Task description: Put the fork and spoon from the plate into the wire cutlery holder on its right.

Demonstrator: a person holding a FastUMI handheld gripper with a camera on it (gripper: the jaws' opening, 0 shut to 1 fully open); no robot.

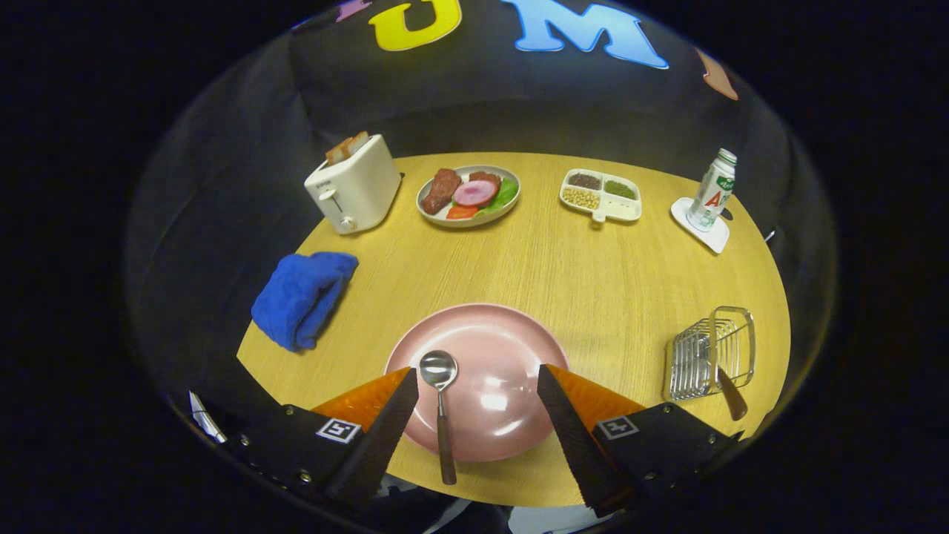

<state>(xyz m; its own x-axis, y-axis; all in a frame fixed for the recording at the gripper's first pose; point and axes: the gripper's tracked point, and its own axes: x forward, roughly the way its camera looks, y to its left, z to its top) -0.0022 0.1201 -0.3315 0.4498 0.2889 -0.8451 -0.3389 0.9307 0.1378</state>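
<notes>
Spoon (pixel 439 404) lay on the pink plate (pixel 511 356) near the front edge of the round wooden bench (pixel 593 274), its bowl resting toward the plate's left side and its dark handle running back over the plate's near rim onto the bench. Gripper (pixel 478 397) hovered above the plate with its two fingers spread wide apart, holding nothing; the spoon's bowl sat just inside the left finger, and the right finger stood over the plate's right rim. Wire cutlery holder (pixel 710 352) stood well apart from the plate, close to the bench's right edge, and a utensil with a brown handle (pixel 732 393) leaned out of it toward the front; whether this was the fork could not be told. Toward the bench's left edge lay a crumpled blue cloth (pixel 302 297). Along the far edge were ranged, from left to right, a white toaster (pixel 356 189) with slices of bread in its slots, an oval dish of meat and vegetables (pixel 468 194), a divided white tray (pixel 600 195) holding grains or seeds, and a bottle (pixel 712 191) standing upright on a white coaster (pixel 700 226).
</notes>
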